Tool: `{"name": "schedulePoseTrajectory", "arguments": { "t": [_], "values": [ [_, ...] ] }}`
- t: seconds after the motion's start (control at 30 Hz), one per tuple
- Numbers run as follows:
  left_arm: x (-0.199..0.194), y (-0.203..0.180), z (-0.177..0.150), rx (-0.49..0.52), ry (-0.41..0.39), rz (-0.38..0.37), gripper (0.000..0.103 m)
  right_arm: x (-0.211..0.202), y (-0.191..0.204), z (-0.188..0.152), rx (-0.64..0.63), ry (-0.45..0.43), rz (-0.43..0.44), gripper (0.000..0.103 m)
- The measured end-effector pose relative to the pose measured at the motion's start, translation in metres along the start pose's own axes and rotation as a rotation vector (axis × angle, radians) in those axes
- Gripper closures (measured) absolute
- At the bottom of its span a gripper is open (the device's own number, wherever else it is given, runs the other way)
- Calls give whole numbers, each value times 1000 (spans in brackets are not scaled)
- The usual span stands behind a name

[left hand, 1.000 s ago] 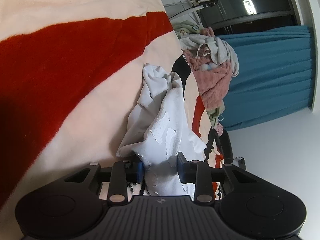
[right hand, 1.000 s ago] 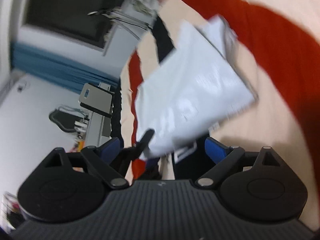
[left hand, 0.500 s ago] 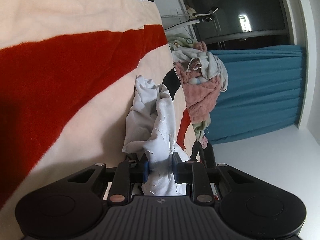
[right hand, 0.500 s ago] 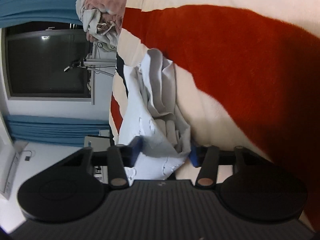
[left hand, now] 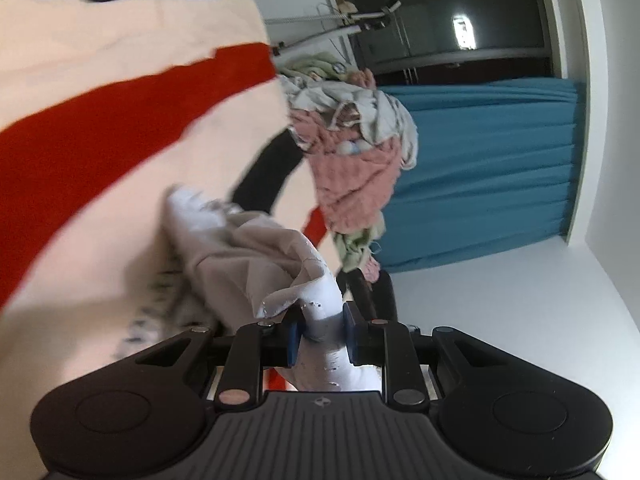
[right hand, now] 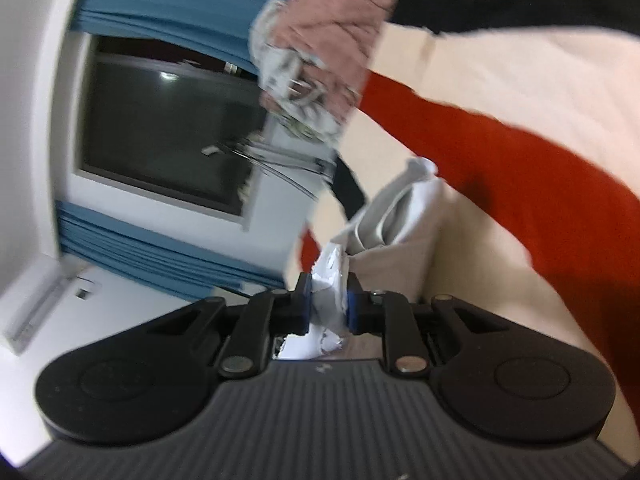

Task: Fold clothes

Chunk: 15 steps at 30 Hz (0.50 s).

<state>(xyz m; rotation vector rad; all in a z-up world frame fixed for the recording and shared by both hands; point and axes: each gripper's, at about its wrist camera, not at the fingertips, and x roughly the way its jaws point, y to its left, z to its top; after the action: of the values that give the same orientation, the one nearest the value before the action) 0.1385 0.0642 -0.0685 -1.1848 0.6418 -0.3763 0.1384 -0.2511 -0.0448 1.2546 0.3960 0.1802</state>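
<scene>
A white garment [left hand: 240, 256] with a cracked print hangs bunched over the striped blanket [left hand: 100, 128]. My left gripper [left hand: 319, 330] is shut on one part of it, with white cloth pinched between the blue pads. My right gripper [right hand: 328, 306] is shut on another part of the same garment [right hand: 400, 220], which trails away from the jaws over the blanket [right hand: 520, 184]. Both views are blurred by motion.
A heap of unfolded clothes [left hand: 356, 152], pink, grey and green, lies at the far end of the blanket; it also shows in the right wrist view [right hand: 320, 60]. Blue curtains [left hand: 480, 168], a dark window [right hand: 168, 136] and a metal rack [left hand: 340, 28] stand behind it.
Both grippers closed on the white garment, the right one from wide open a second ago, and lifted it off the blanket. The cloth now hangs bunched between them.
</scene>
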Motion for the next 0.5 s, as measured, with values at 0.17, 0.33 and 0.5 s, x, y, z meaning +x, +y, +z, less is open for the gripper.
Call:
{"name": "schedulePoseTrajectory", "arguments": {
  "t": [0.17, 0.33, 0.5],
  "values": [
    [66, -73, 11, 71, 71, 39, 80, -2, 17, 62, -21, -67, 24, 83],
    [181, -129, 10, 206, 142, 63, 80, 21, 20, 143, -38, -172, -41, 83],
    [288, -175, -2, 363, 131, 27, 81, 61, 22, 242, -158, -228, -107, 84]
  ]
}}
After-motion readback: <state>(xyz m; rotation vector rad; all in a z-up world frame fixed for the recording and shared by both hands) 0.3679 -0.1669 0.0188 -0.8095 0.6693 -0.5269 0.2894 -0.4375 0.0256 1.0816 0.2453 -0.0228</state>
